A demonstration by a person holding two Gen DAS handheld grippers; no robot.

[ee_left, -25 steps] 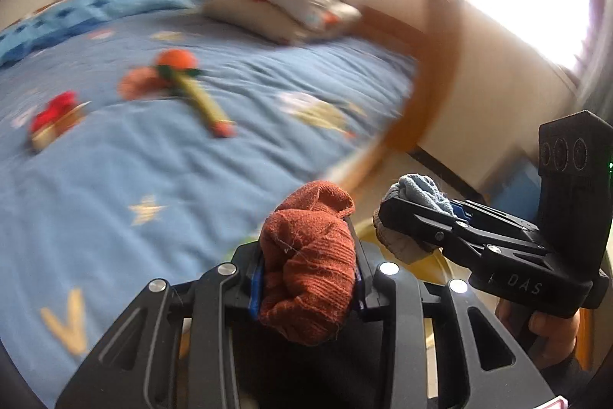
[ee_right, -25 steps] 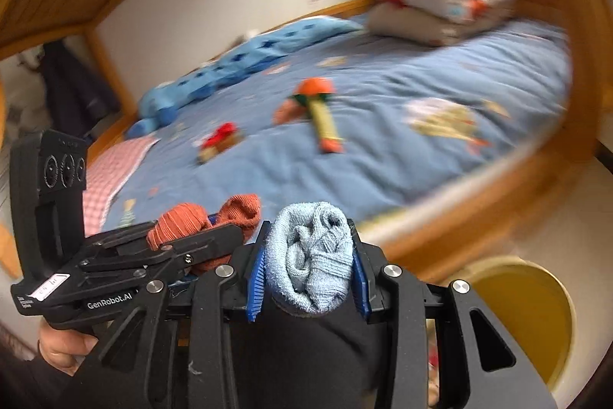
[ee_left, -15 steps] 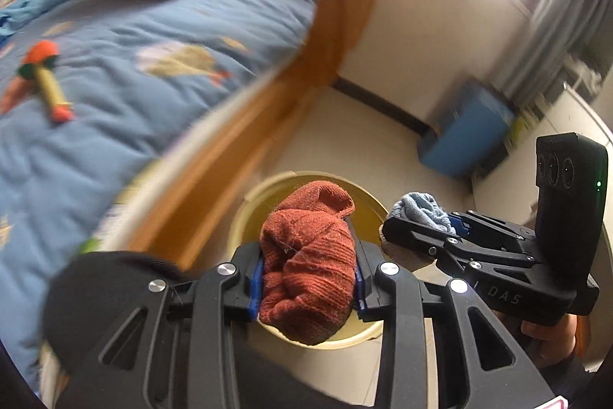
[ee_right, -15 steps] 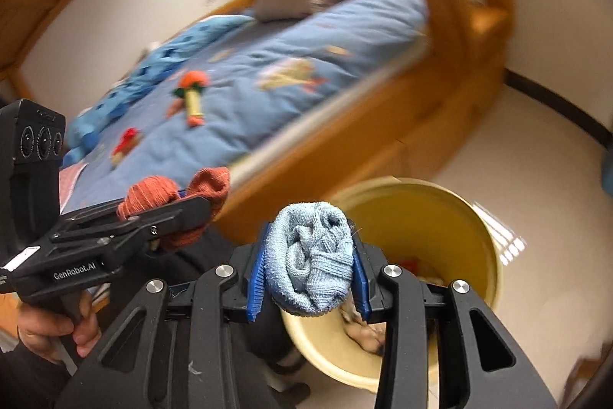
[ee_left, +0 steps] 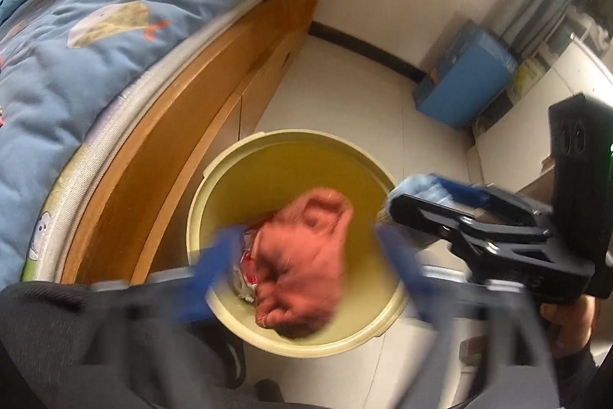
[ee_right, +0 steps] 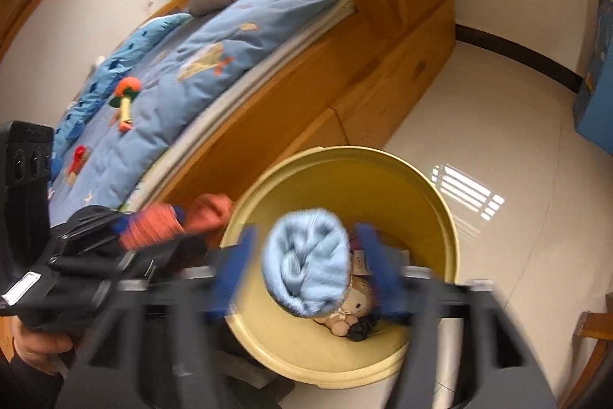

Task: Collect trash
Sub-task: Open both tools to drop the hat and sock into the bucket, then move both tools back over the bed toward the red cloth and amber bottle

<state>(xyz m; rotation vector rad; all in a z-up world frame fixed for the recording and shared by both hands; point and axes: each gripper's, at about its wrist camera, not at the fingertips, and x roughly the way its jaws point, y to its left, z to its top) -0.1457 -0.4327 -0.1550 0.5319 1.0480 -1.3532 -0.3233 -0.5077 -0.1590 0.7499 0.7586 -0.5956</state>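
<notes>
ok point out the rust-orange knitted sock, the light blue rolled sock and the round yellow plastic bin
rust-orange knitted sock (ee_left: 306, 255), left wrist view, middle of the bundle
light blue rolled sock (ee_right: 306, 263), right wrist view, centre of the roll
round yellow plastic bin (ee_right: 450, 217), right wrist view, far rim

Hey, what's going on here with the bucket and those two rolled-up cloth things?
A person holds a gripper in each hand over a yellow bucket on the floor beside the bed. The left gripper is opening, and its orange cloth bundle sits loose between the spread fingers above the bucket. The right gripper is opening too, with a light blue cloth bundle between its fingers over the bucket. Some items already lie inside, including what looks like a small doll.
</notes>
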